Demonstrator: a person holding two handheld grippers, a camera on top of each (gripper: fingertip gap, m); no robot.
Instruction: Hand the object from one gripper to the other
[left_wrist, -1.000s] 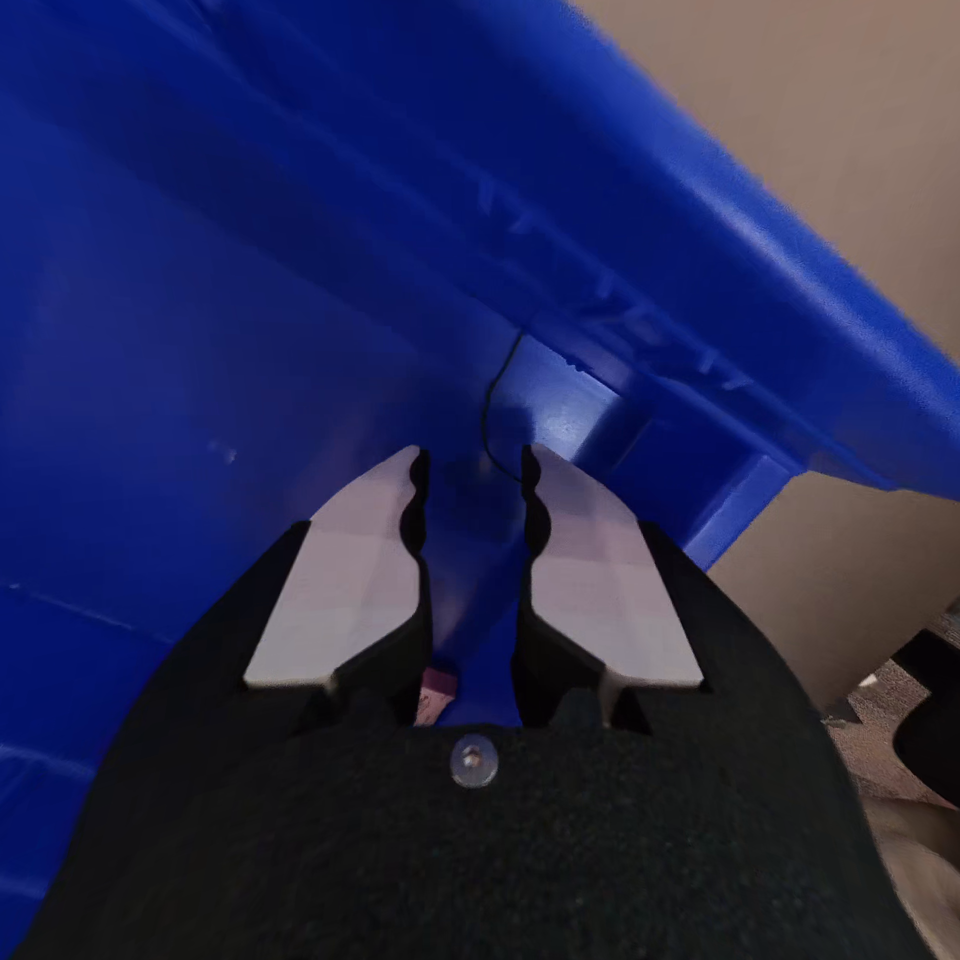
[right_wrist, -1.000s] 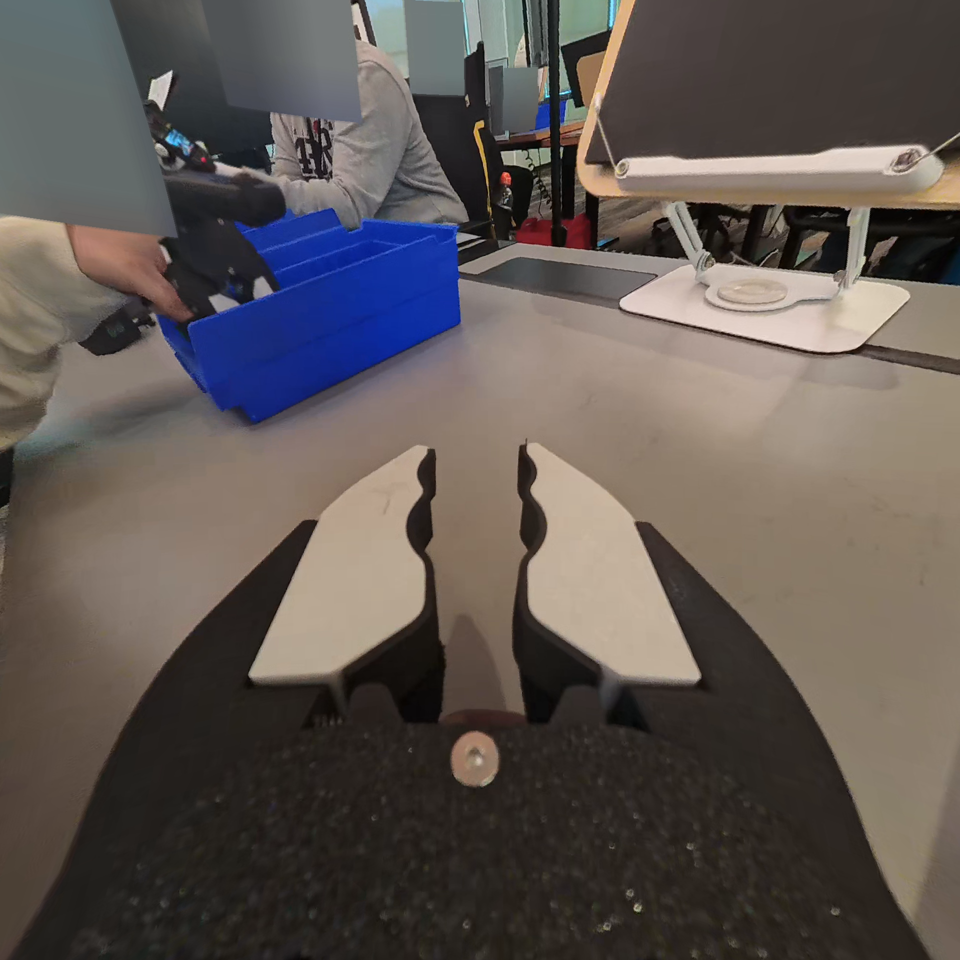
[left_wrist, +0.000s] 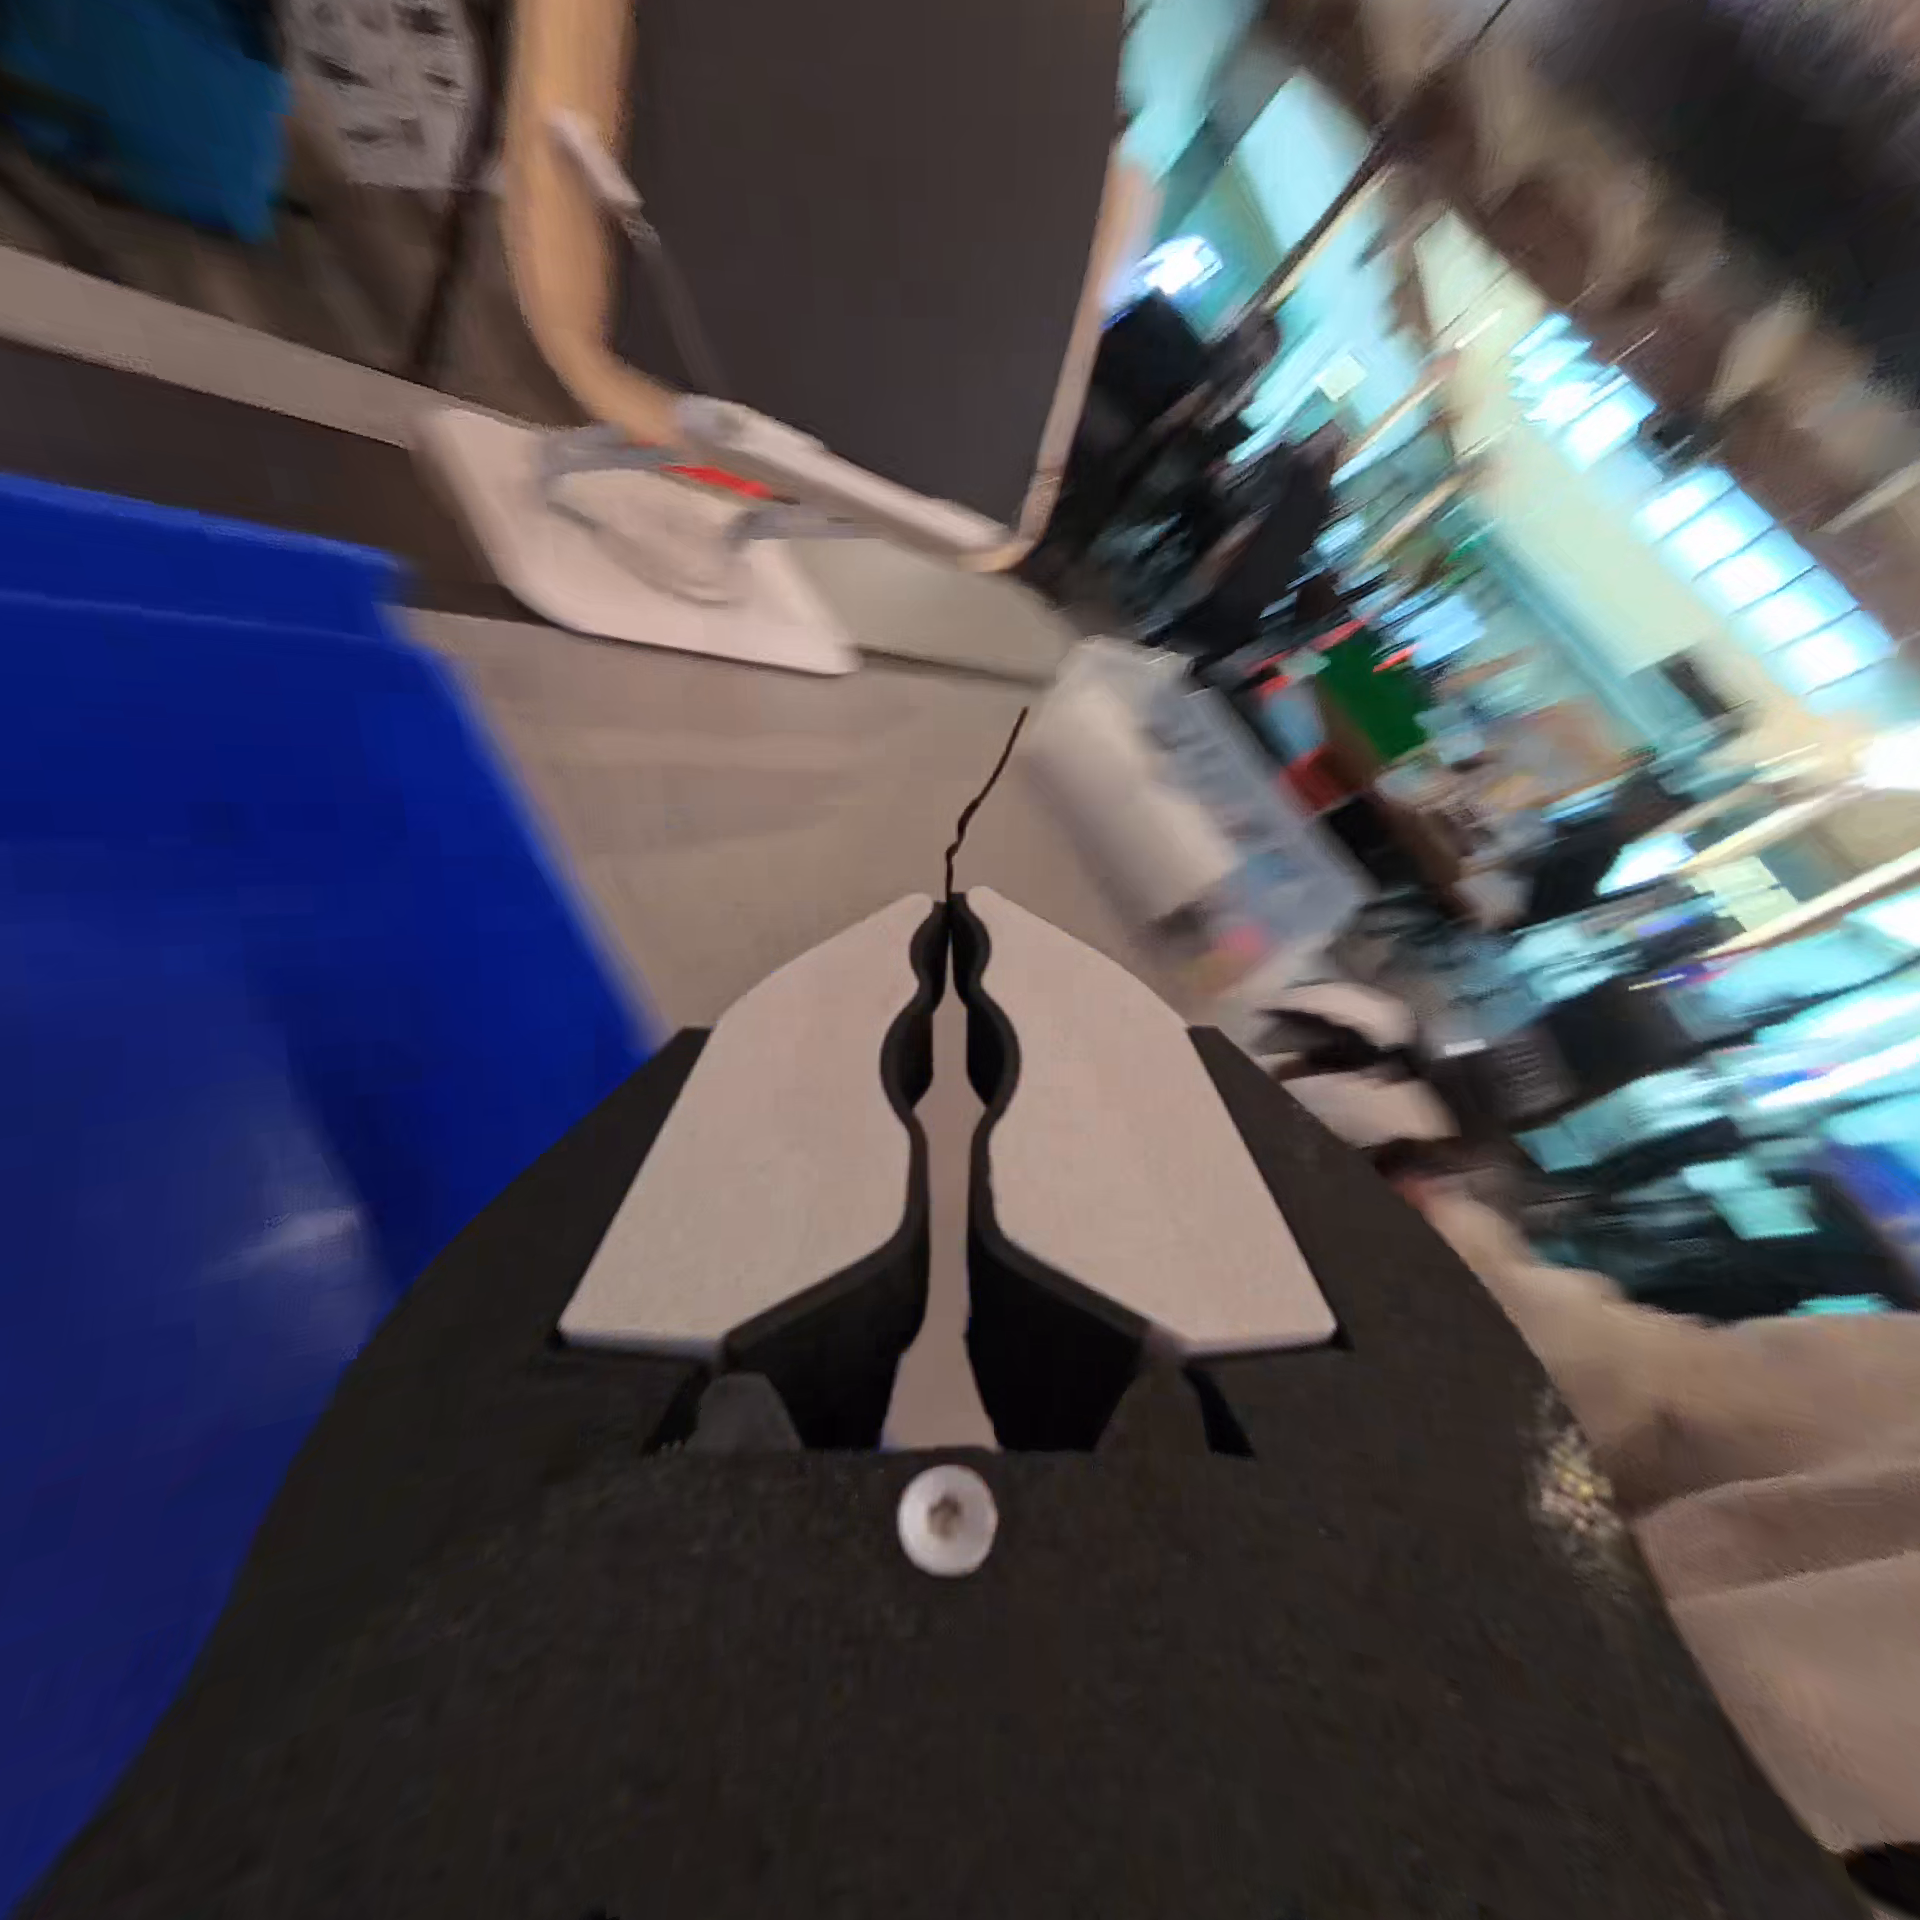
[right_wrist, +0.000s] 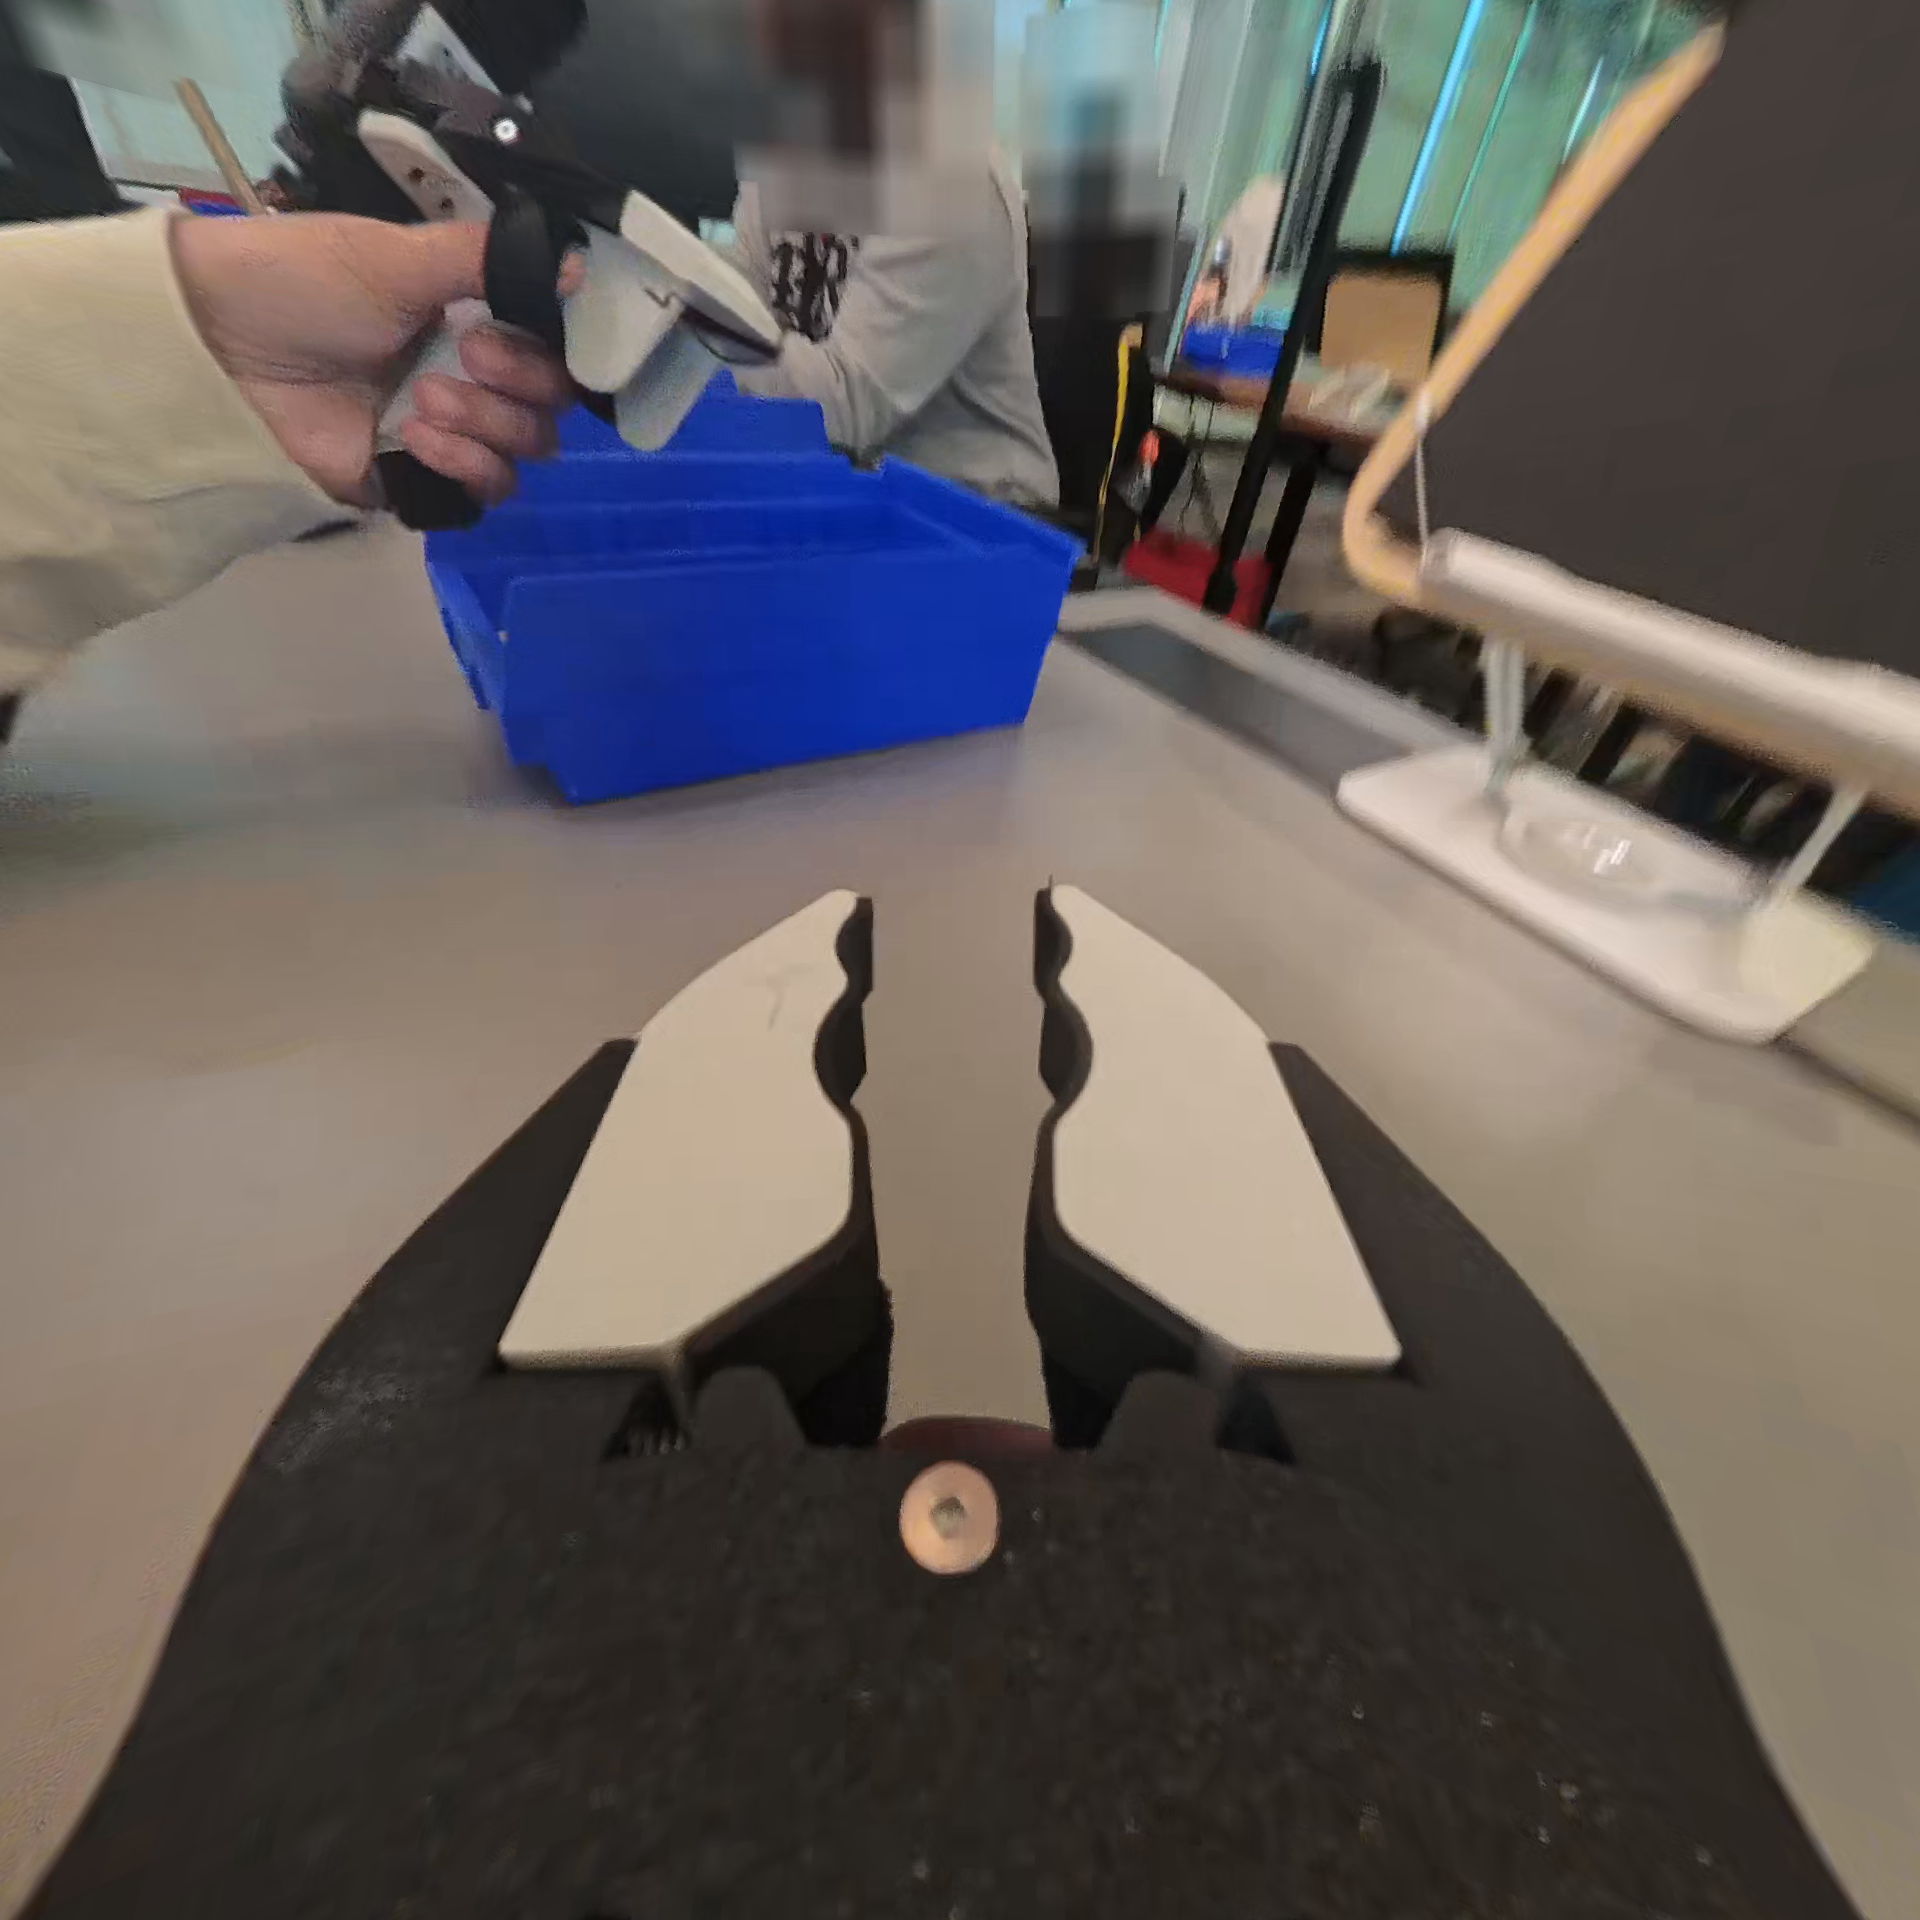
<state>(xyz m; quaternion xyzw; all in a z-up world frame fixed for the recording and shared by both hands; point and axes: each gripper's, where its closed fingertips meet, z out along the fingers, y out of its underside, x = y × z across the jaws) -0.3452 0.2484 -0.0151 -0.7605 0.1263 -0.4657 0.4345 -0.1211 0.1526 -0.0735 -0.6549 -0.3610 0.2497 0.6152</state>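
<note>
On the left of the grey table (right_wrist: 312, 935) sits a blue bin (right_wrist: 769, 644). A hand (right_wrist: 343, 343) holds the left gripper (left_wrist: 951, 906) up over the bin. Its fingers are pinched tight on a thin black wire (left_wrist: 982, 795) that pokes out past the tips. The right gripper (right_wrist: 954, 904) hangs low over the bare table, fingers apart, holding nothing. A white stand (right_wrist: 1621, 914) is on the right. The busy room behind is blurry.

Bare grey table (right_wrist: 312, 987) lies open between the blue bin (right_wrist: 769, 644) and the white stand (right_wrist: 1621, 914).
</note>
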